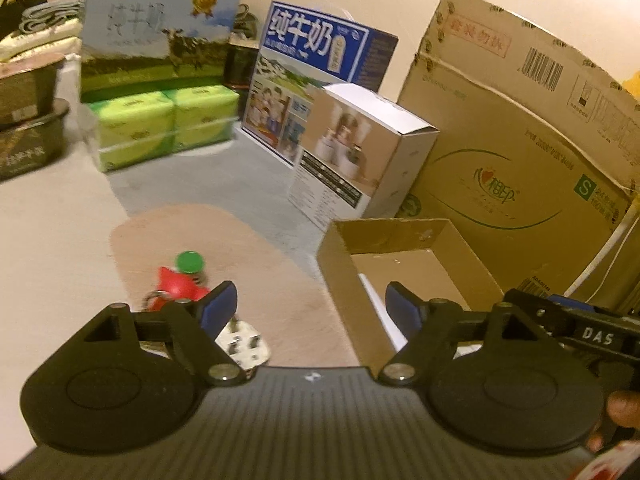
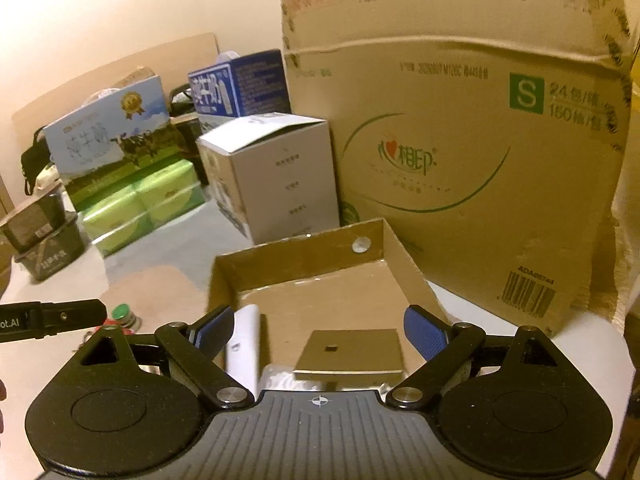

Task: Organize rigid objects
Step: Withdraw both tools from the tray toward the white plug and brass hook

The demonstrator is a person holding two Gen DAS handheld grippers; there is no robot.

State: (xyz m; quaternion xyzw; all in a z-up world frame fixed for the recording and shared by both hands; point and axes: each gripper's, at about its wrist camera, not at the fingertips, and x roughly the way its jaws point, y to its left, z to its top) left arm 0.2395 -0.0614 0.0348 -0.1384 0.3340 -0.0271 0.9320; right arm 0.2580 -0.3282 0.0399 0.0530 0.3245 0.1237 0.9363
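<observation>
Brown cardboard forms the shallow open tray [image 2: 224, 276] just ahead of the right tongs [image 2: 320, 330], whose blue pads [image 2: 420, 332] stand wide apart with nothing between them, above a flat tan square piece [image 2: 352, 350] lying inside the tray and a white cylinder [image 2: 244, 344] leaning by its left wall. The left tongs [image 1: 308, 308] also gape empty, the tray's near wall [image 1: 340, 264] to their right. A white three-pin plug [image 1: 240, 346], a red toy [image 1: 178, 284] and a green-capped bottle [image 1: 189, 262] lie outside the tray by their left pad [image 1: 218, 308].
</observation>
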